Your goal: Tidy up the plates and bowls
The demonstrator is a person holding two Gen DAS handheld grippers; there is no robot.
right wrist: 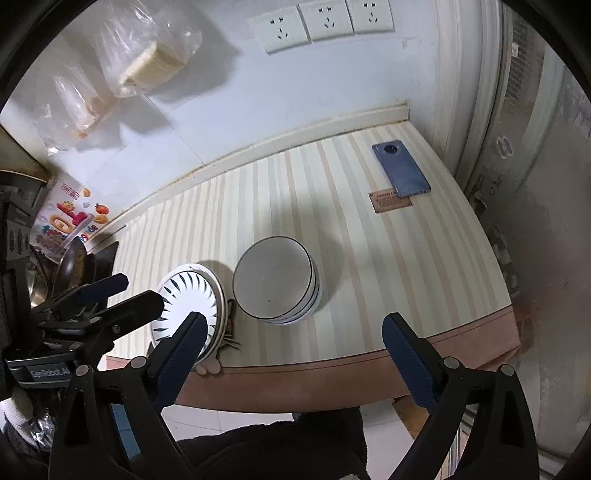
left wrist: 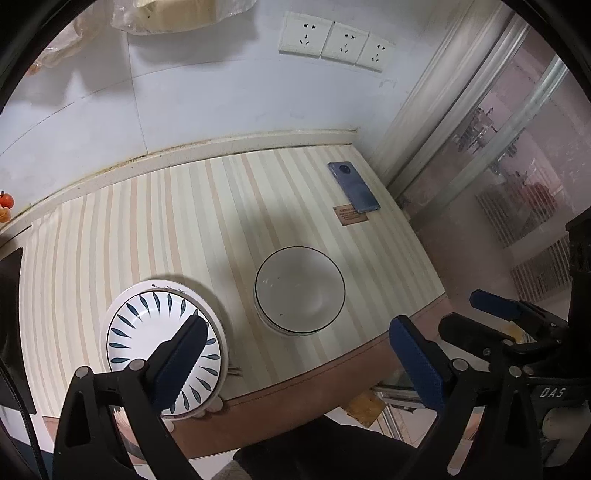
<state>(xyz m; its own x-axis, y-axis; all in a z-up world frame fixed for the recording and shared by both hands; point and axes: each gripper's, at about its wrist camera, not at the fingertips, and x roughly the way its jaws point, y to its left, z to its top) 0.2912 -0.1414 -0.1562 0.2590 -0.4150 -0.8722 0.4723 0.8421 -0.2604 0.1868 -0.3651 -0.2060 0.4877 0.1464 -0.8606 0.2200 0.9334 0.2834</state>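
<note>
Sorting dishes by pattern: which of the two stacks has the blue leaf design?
The plate stack at the table's front edge, left of the bowl stack. Its top plate has blue leaves radiating inside; the bowls are plain white with a dark rim.

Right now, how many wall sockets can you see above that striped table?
3, side by side in one row on the white wall: left socket, middle socket, right socket. More could be hidden beyond the view.

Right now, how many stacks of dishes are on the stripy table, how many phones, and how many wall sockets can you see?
Stacks of leaf-pattern plates: 1
Stacks of white bowls: 1
Blue phones: 1
Wall sockets: 3
Total: 6
</note>
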